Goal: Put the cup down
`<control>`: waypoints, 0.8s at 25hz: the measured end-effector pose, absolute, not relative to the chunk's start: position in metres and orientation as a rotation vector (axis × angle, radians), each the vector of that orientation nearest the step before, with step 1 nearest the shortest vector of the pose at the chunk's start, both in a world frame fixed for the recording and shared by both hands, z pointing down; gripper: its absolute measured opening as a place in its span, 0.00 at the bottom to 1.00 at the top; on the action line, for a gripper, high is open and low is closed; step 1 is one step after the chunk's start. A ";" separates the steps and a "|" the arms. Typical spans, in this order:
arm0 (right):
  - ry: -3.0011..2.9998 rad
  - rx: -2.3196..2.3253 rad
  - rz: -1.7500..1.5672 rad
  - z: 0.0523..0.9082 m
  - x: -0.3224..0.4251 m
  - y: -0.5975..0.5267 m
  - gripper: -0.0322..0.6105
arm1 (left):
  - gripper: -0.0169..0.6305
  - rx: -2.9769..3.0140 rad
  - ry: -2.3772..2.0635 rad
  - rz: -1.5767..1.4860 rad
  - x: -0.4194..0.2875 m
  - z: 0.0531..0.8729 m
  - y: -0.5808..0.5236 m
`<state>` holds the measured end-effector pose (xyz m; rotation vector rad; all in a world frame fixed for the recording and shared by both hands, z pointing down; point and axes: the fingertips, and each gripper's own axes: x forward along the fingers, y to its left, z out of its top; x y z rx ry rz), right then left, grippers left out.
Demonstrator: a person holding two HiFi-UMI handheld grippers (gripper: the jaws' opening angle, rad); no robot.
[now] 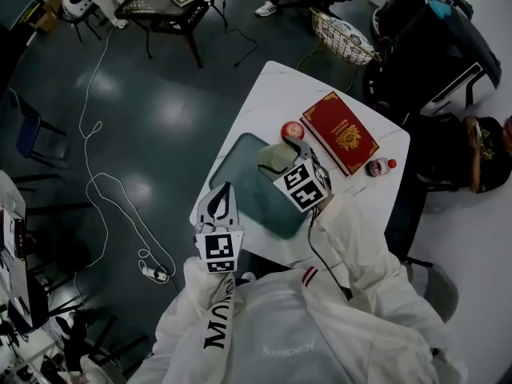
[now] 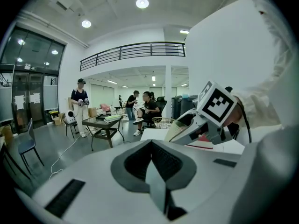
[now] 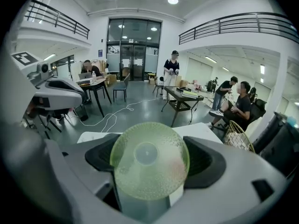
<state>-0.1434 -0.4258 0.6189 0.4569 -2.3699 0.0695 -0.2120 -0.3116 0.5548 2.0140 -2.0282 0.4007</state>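
A pale green translucent cup (image 1: pixel 274 159) hangs tilted over the dark green mat (image 1: pixel 242 181) on the white table (image 1: pixel 276 94). My right gripper (image 1: pixel 282 154) is shut on it. In the right gripper view the cup (image 3: pixel 149 158) fills the space between the jaws of the right gripper (image 3: pixel 150 169), with its round base towards the camera. My left gripper (image 1: pixel 217 208) hovers at the table's near left edge, left of the mat. Its jaws meet, with nothing between them, in the left gripper view (image 2: pixel 152 171). That view also shows the cup (image 2: pixel 183 126) held at the right.
A red book (image 1: pixel 340 132), a red apple (image 1: pixel 291 130) and a small red-capped bottle (image 1: pixel 378 167) lie beyond and to the right of the mat. A wire basket (image 1: pixel 344 37) stands past the table's far end. A person (image 1: pixel 480 154) sits at the right. A white cable (image 1: pixel 120 198) trails across the floor.
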 end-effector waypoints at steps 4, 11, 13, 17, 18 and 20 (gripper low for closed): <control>-2.336 0.414 0.056 0.635 -0.154 -0.433 0.69 | 0.05 2.003 -2.024 0.404 -0.213 0.559 -0.314; -2.280 0.284 -0.013 0.664 -0.175 -0.436 0.69 | 0.05 1.977 -2.034 0.401 -0.219 0.559 -0.315; -2.262 0.255 -0.029 0.672 -0.179 -0.437 0.69 | 0.05 1.969 -2.036 0.396 -0.220 0.559 -0.315; -2.214 0.208 -0.059 0.688 -0.182 -0.442 0.69 | 0.05 1.952 -2.036 0.391 -0.220 0.563 -0.314; -2.202 0.196 -0.071 0.692 -0.183 -0.444 0.69 | 0.05 1.948 -2.038 0.386 -0.220 0.564 -0.314; -2.182 0.174 -0.086 0.699 -0.185 -0.446 0.69 | 0.05 1.938 -2.041 0.379 -0.220 0.566 -0.313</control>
